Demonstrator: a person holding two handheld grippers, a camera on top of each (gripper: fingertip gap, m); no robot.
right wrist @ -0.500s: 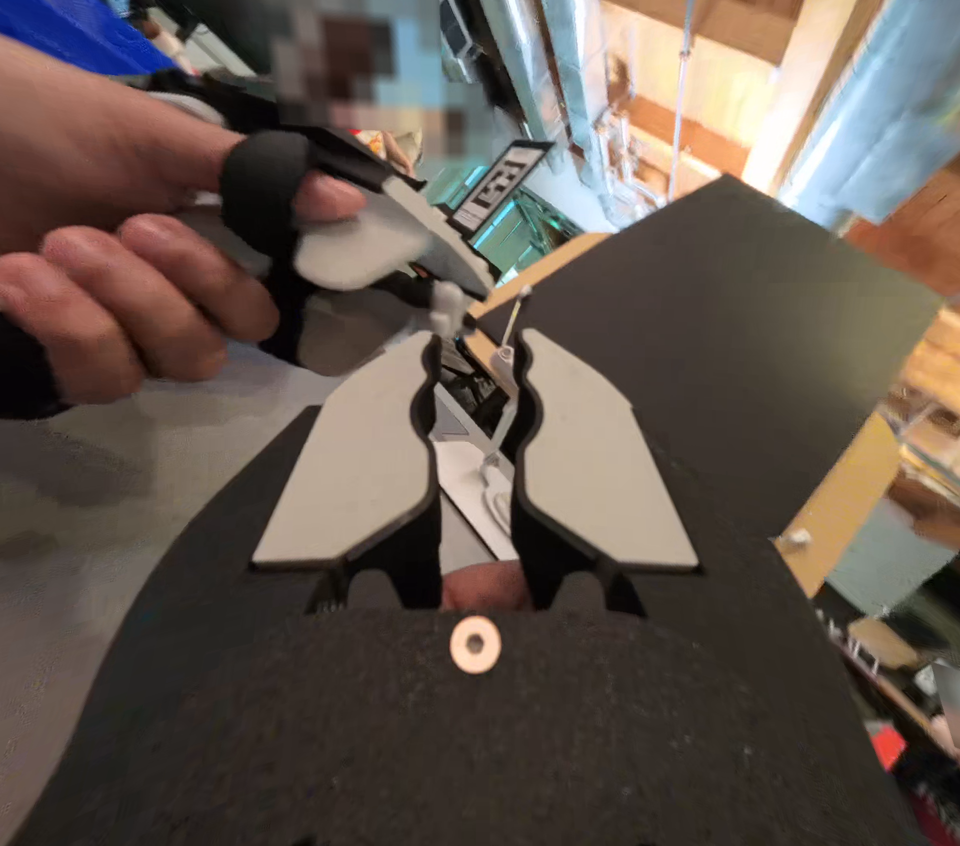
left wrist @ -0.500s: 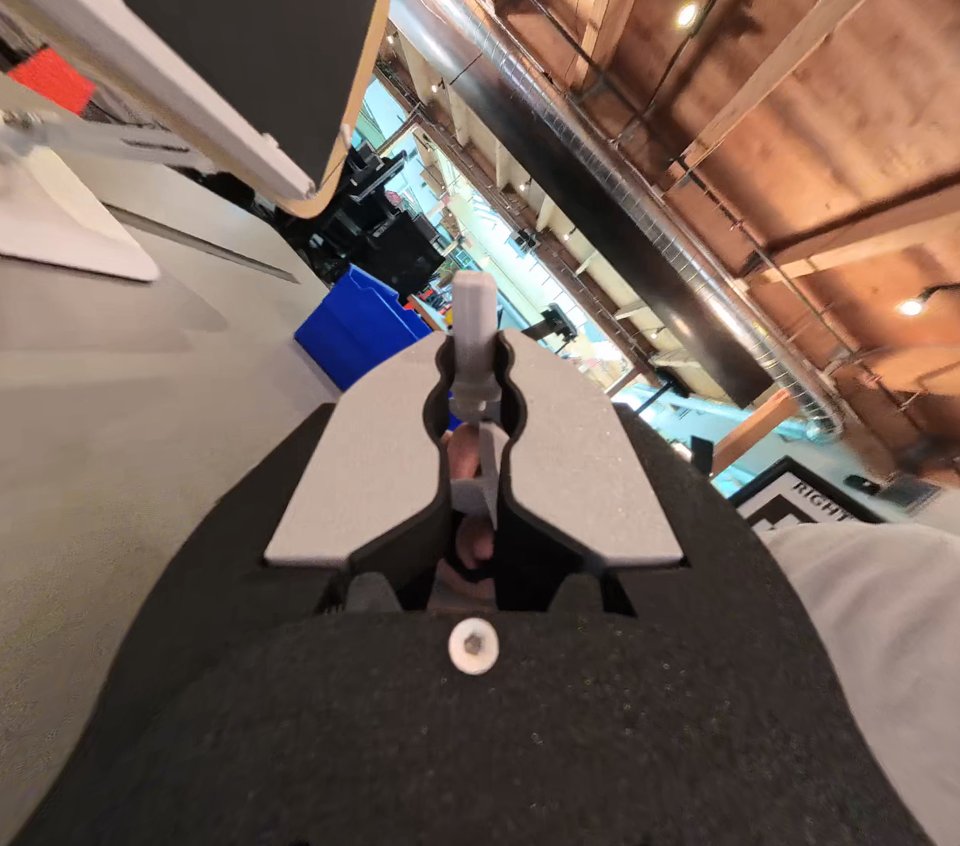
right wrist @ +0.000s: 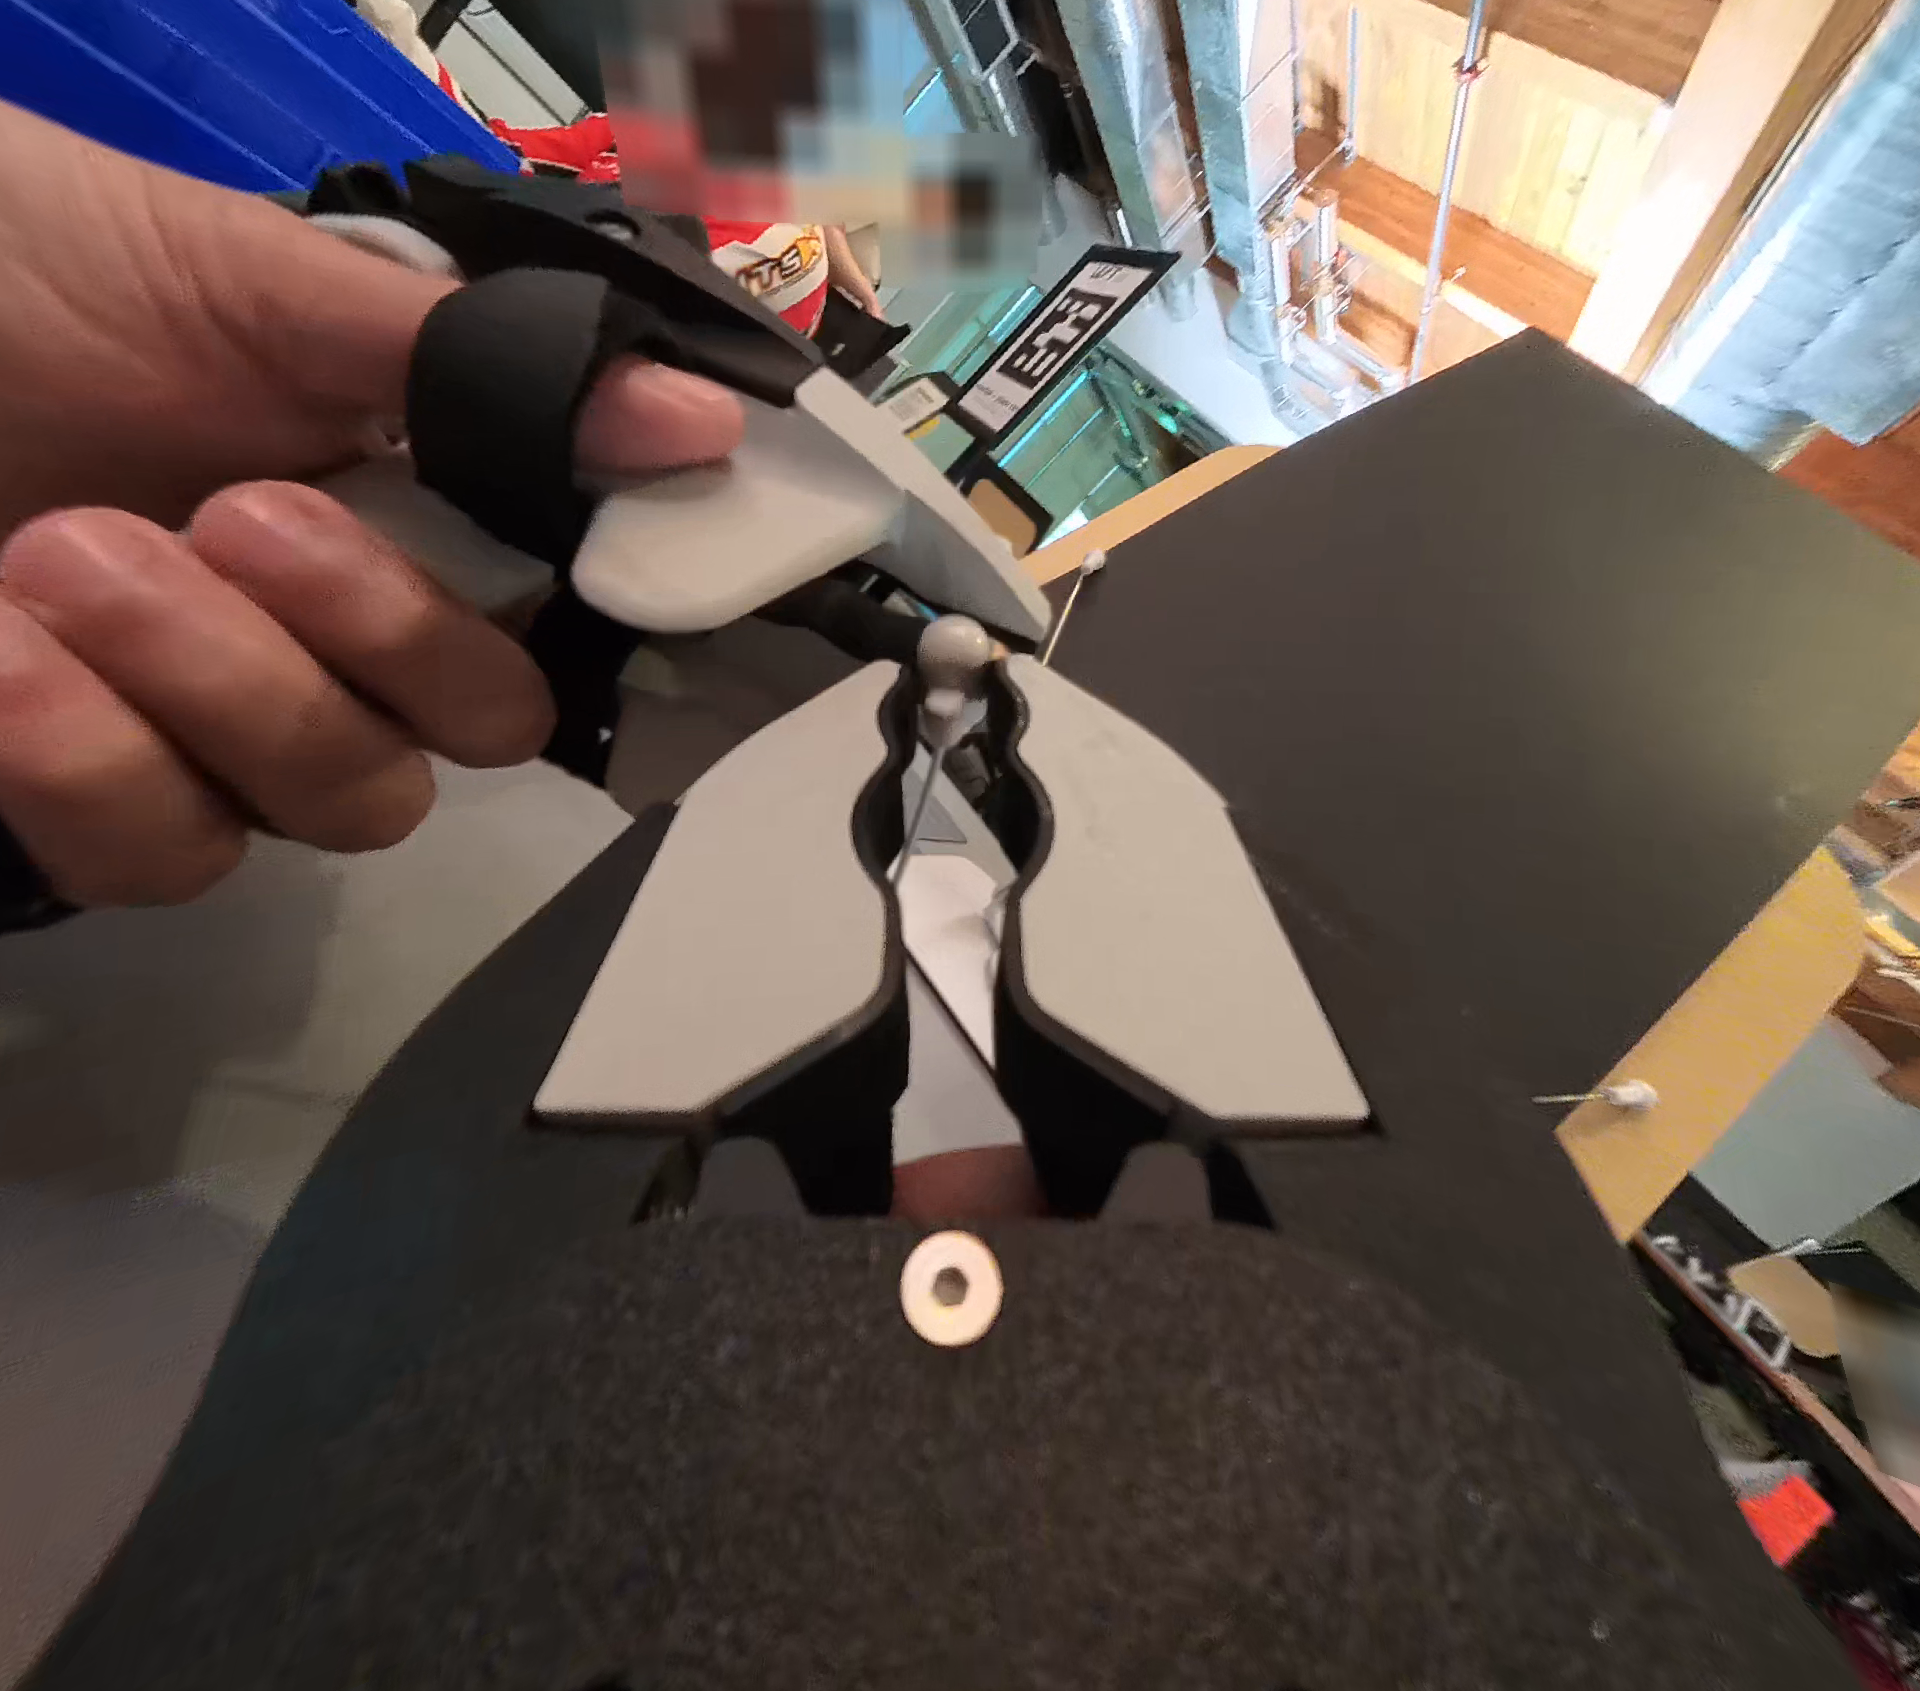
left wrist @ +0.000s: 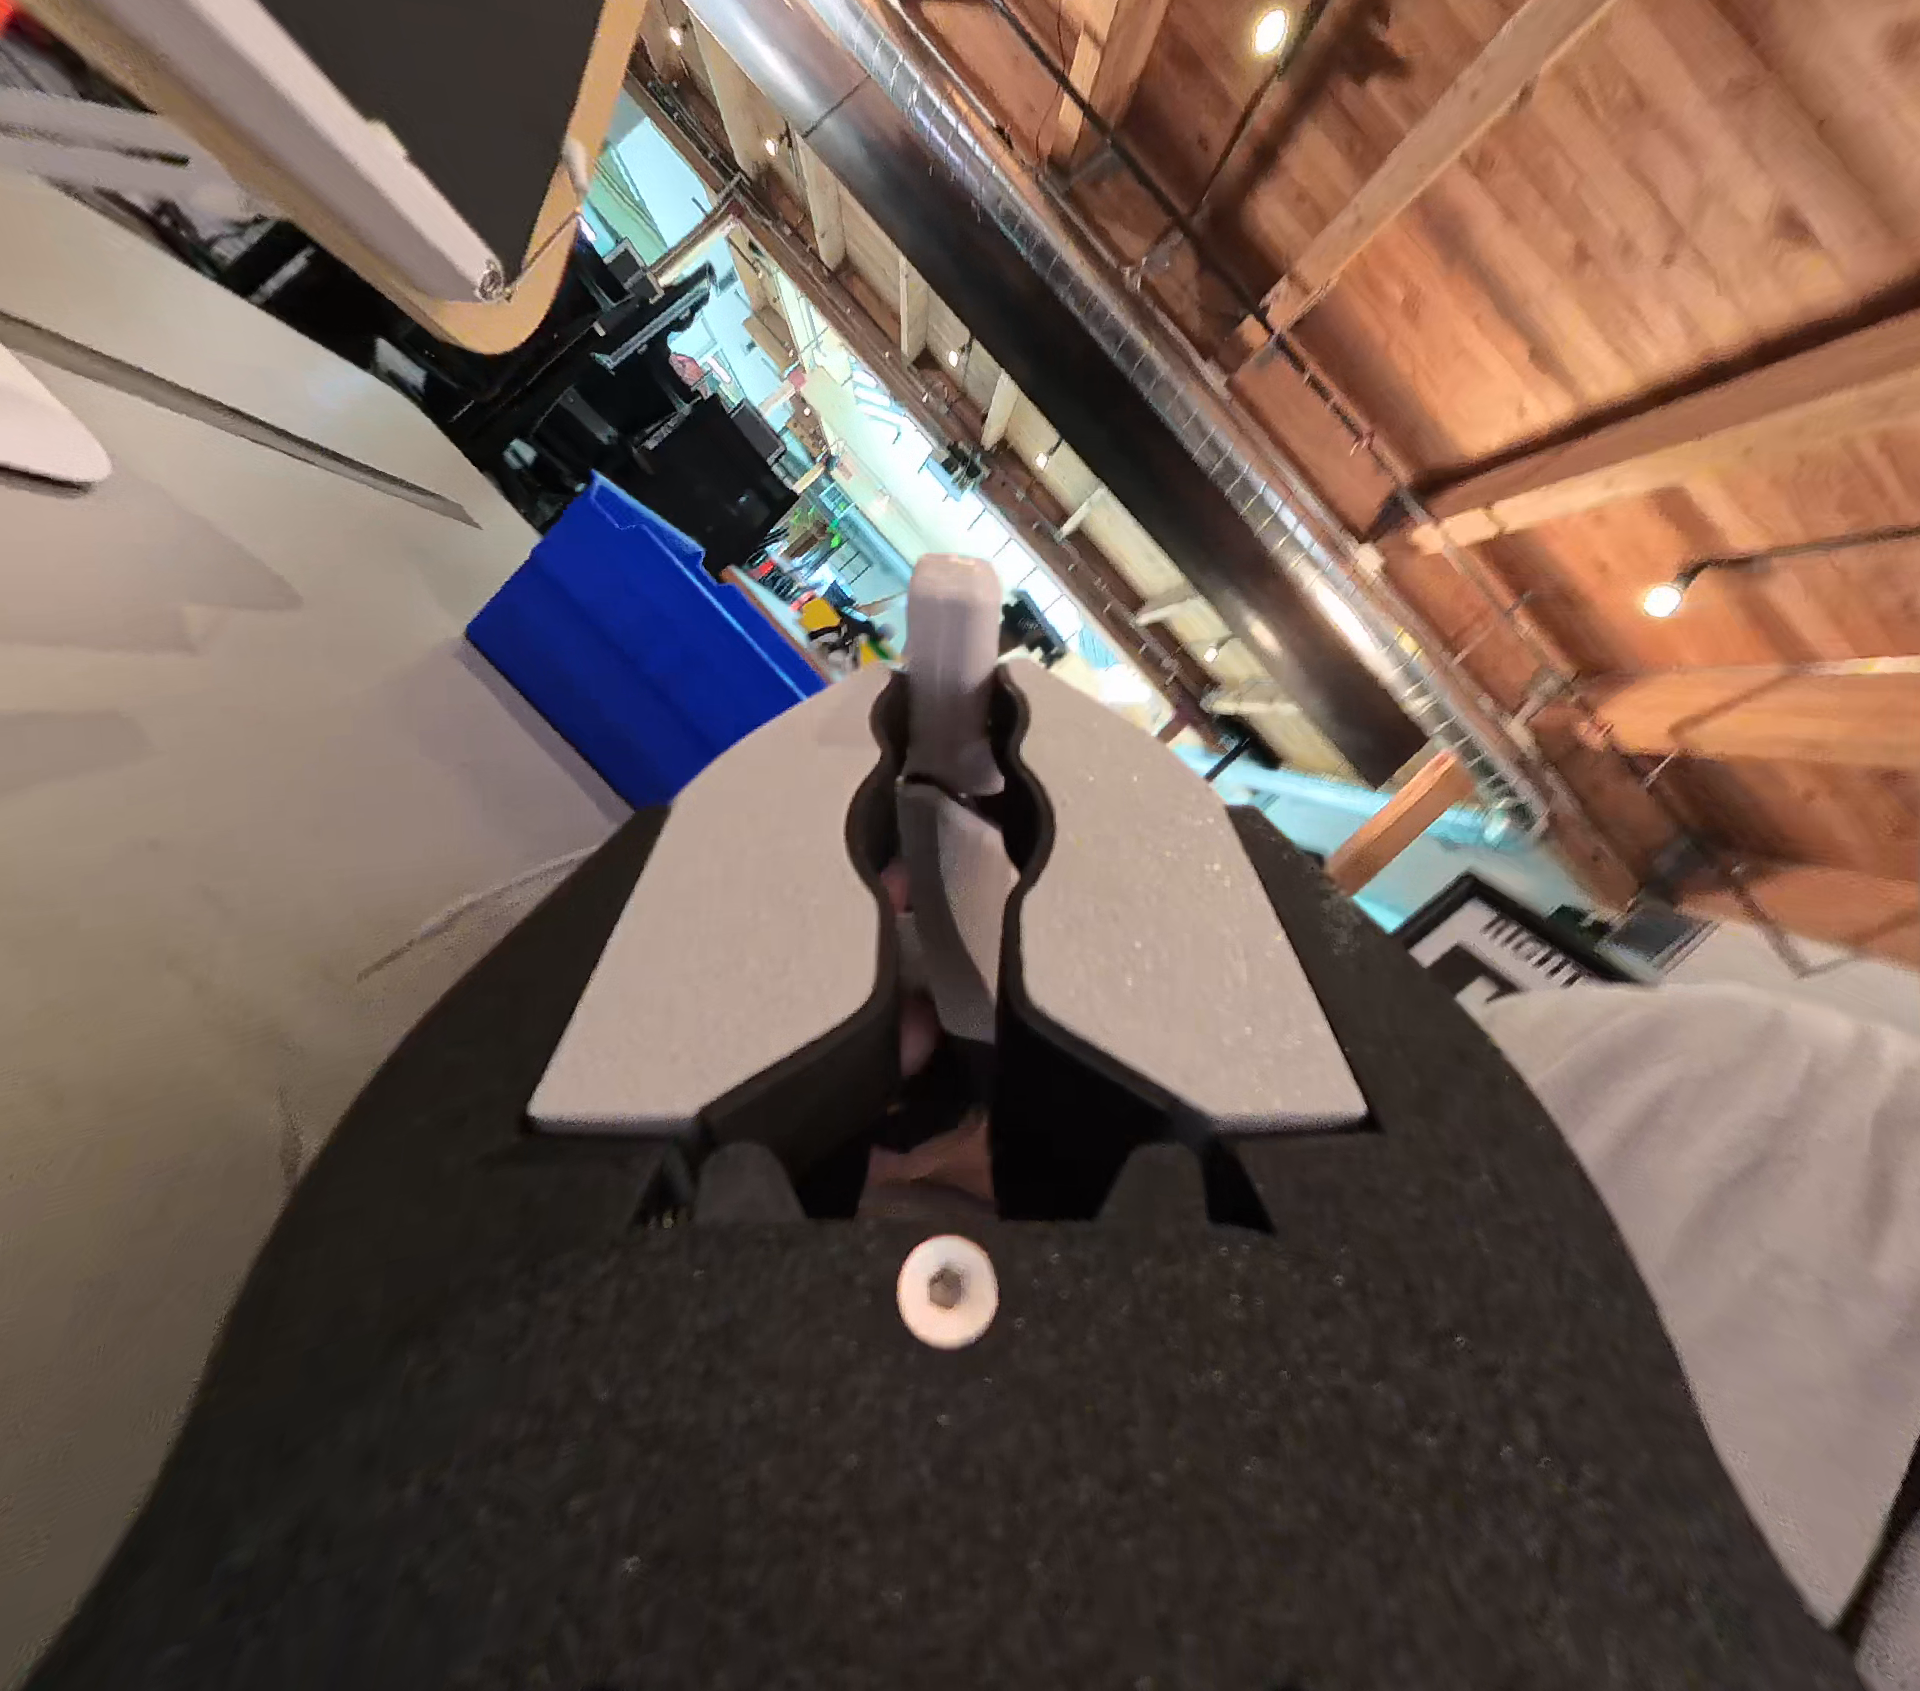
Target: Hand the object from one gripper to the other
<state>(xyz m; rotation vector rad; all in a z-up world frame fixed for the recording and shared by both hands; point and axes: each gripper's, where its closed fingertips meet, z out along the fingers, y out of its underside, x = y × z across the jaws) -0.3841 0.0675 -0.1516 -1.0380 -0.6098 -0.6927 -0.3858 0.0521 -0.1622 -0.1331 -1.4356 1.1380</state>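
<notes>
My left gripper [left wrist: 951,691] is shut on a small grey tool [left wrist: 948,613]. Its rounded handle sticks out past the fingertips and a thinner part runs back between the fingers. In the right wrist view a person's hand [right wrist: 208,446] holds the left gripper [right wrist: 987,602] at the upper left, with the tool's rounded end [right wrist: 956,646] at its tip. My right gripper [right wrist: 951,685] sits just below that end, its jaws a narrow gap apart. I cannot tell if they touch the tool. The left wrist view shows no right finger around the handle.
A black board with a tan edge [right wrist: 1455,706] stands close on the right, with white-headed pins [right wrist: 1621,1096] stuck in it. A blue bin [left wrist: 623,654] sits at the far edge of the grey table [left wrist: 208,758]. A white sleeve [left wrist: 1714,1226] shows at lower right. The tips of both grippers are at nearly the same place.
The right gripper's jaws have narrowed and its tips have come up to the tool's rounded end. The left gripper keeps hold of the tool and has shifted slightly.
</notes>
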